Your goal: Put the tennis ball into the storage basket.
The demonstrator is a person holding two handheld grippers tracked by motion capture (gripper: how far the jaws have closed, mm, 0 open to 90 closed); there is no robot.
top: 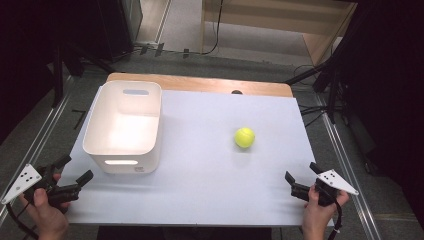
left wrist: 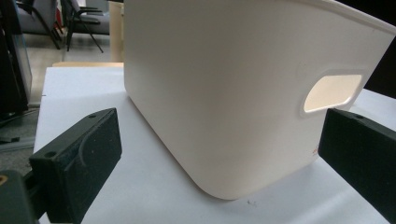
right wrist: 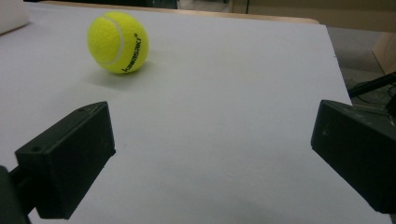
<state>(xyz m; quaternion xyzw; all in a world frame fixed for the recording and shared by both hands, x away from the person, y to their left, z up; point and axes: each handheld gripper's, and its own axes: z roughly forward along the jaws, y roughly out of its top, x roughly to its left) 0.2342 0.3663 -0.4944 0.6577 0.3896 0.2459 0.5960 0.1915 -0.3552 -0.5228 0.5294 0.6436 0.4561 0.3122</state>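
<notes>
Two hand-held tools lie nearest the camera in the high view, one at each near corner of the surface (top: pixel 210 165), a white board over a wooden top. Left tool (top: pixel 75 172): held in the person's left hand (top: pixel 42 207) at the near left corner, jaws spread wide with nothing between them; its grey three-cornered plate sits at the outer side. In the left gripper view the two black jaws rise from the bottom corners, wide apart, and frame the near corner of the white bin (left wrist: pixel 243 93), which stands just ahead of them without touching either. Right tool (top: pixel 300 179): held in the right hand (top: pixel 320 212) at the near right corner, jaws likewise fully parted and holding nothing. In the right gripper view its jaws stand wide apart over bare surface.

White bin (top: pixel 125 125): upright on the left half of the surface, open top, a slot handle in its near wall and another in its far wall, interior bare. Tennis ball (top: pixel 244 137): yellow, resting on the right half of the surface, well apart from the bin and roughly midway between the near and far edges. In the right gripper view the ball (right wrist: pixel 117 42) lies ahead of the jaws and to their left, clear of both, with dark lettering on its felt.
</notes>
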